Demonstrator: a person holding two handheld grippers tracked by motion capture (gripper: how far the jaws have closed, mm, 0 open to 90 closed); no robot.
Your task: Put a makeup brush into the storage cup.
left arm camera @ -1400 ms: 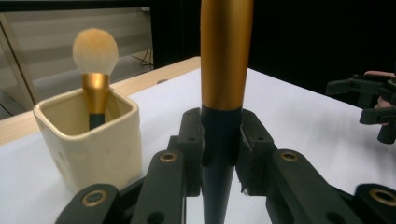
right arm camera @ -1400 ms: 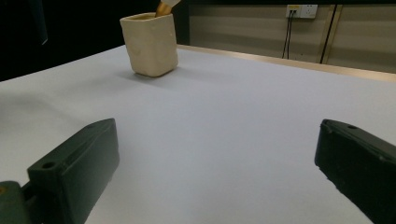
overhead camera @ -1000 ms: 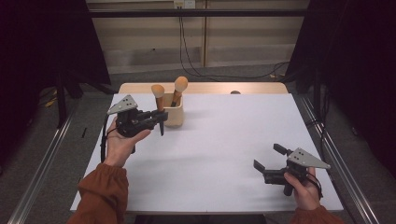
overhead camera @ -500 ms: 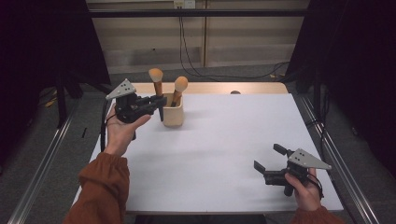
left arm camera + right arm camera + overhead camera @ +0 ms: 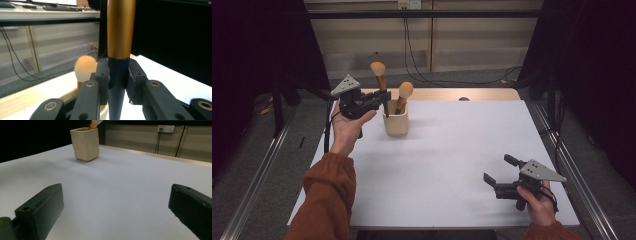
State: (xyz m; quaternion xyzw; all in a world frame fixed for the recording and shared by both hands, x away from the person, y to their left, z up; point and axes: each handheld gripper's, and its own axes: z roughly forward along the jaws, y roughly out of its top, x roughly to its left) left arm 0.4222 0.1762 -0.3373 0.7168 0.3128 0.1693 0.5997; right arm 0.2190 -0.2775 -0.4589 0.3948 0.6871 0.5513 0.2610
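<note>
A cream holder cup [image 5: 395, 120] stands at the table's far left and keeps one makeup brush [image 5: 402, 95] with a tan head. My left gripper [image 5: 382, 100] is shut on a second brush [image 5: 380, 80], held upright just left of the cup and lifted out of it. Its dark handle [image 5: 117, 82] sits clamped between the pads [image 5: 102, 75], with the copper ferrule [image 5: 120, 27] rising above. The cup's brush head [image 5: 85, 67] shows behind the jaws. My right gripper [image 5: 497, 172] rests open near the front right corner, nothing between its fingers [image 5: 40, 207]. The cup [image 5: 85, 143] lies far ahead of it.
The white table top [image 5: 452, 150] has a wooden strip along its far edge [image 5: 482, 94]. Cables hang on the back wall, and dark curtains flank both sides. A wall socket [image 5: 164, 128] shows behind the table.
My left gripper has risen and drawn back to the left, lifting the brush up out of the cup. The right hand has stayed in place.
</note>
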